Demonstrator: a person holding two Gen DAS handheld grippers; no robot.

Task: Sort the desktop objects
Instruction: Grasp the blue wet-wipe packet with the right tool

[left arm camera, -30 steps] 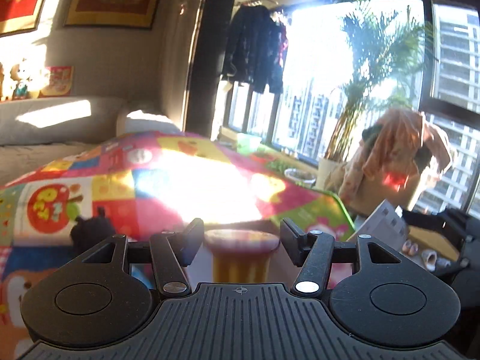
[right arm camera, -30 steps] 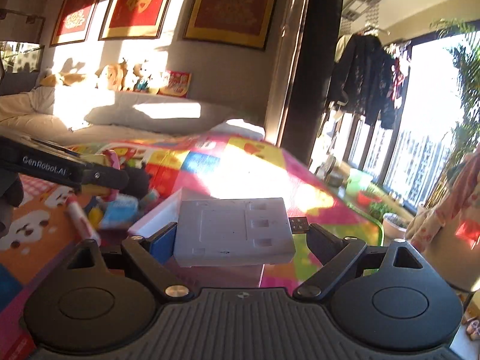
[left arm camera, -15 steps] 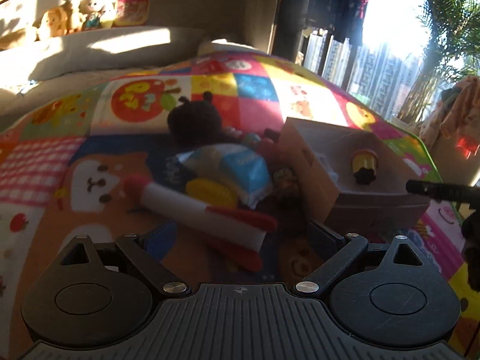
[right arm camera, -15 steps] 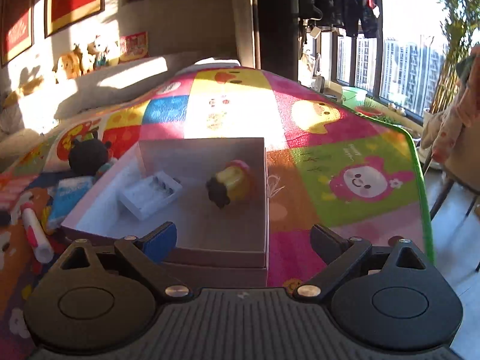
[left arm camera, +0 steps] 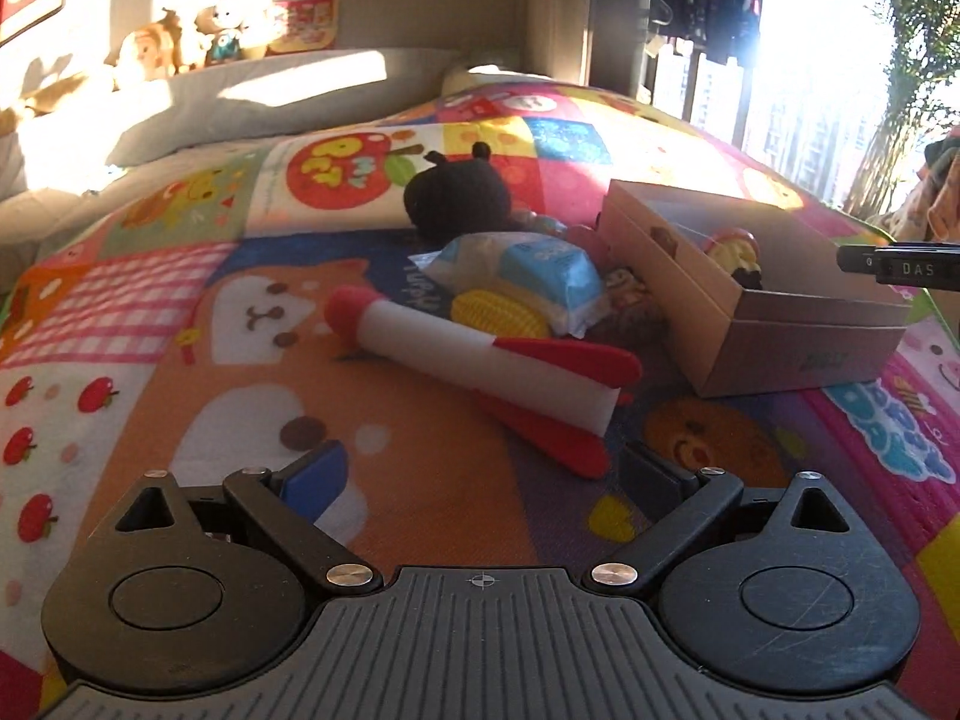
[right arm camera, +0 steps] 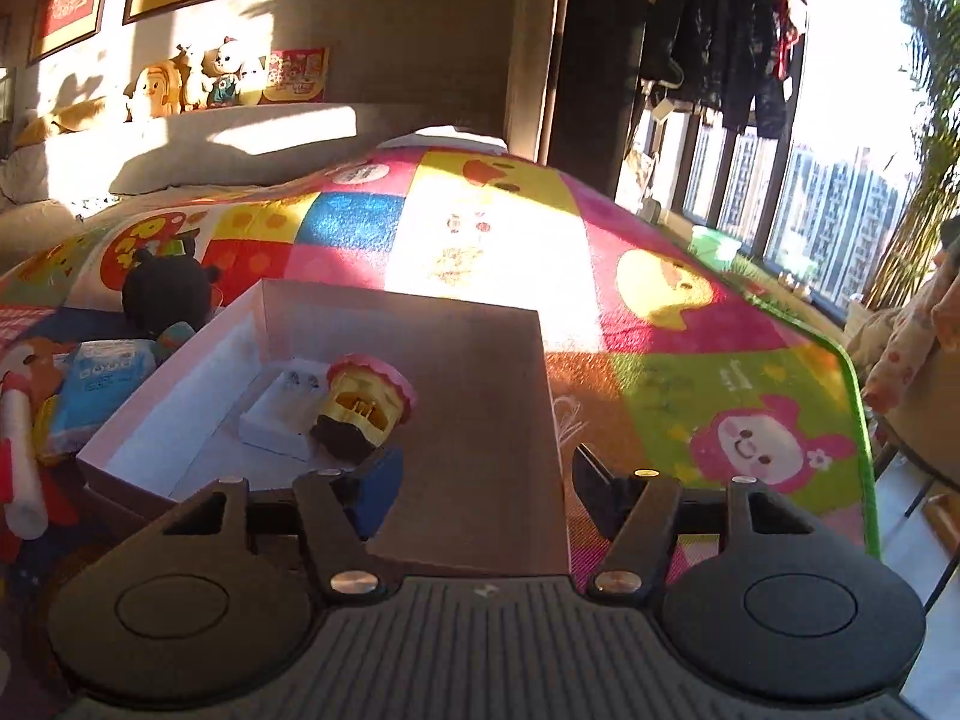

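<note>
My left gripper hangs low over the mat, its jaws opening wide with nothing between them. Just ahead lies a white toy rocket with red fins. Behind it sit a blue tissue pack, a yellow ridged toy and a black plush. To the right stands an open cardboard box. My right gripper hovers over the box's near end, jaws closing on nothing. Inside lie a white battery charger and a yellow-and-pink toy.
A colourful cartoon play mat covers the surface, and its green edge drops off on the right. A grey cushion with soft toys runs along the back. Windows, hanging clothes and a plant stand to the right.
A second ago the left gripper held the yellow-and-pink toy and the right held the white charger. Both now lie in the box. The left has dropped toward the rocket; the right's jaws have narrowed.
</note>
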